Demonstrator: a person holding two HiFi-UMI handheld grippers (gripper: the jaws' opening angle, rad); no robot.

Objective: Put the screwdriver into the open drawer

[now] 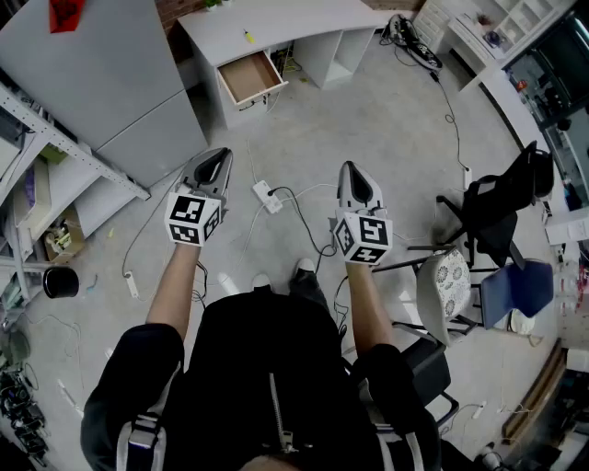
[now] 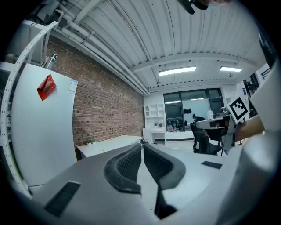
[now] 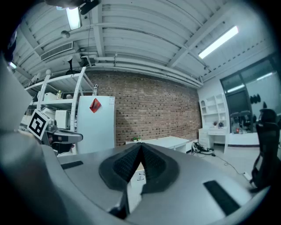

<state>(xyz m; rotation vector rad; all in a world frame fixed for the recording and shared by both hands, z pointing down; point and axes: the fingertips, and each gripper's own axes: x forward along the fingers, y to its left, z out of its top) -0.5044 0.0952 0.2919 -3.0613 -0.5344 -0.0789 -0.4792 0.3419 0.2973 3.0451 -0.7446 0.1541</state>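
Screwdriver (image 1: 248, 37) is in neither of your grippers. Your left gripper (image 1: 223, 154) has its jaws shut tip to tip with nothing between them, and your right gripper (image 1: 350, 166) is closed and empty the same way. You hold both out roughly level in front of you, side by side and apart, above the grey floor (image 1: 386, 110). Just past them a white power strip (image 1: 267, 196) lies on the floor between the two, with cables running off it. A black office chair (image 1: 497, 216) stands off to your right, and a tall grey cabinet (image 1: 101, 74) with a red tag stands to your left. Further out, the white desk (image 1: 294, 23) has its wooden drawer (image 1: 250, 76) pulled open toward you. On the desk top just behind that drawer sits a small yellow item, likely the screwdriver but too small to be sure.
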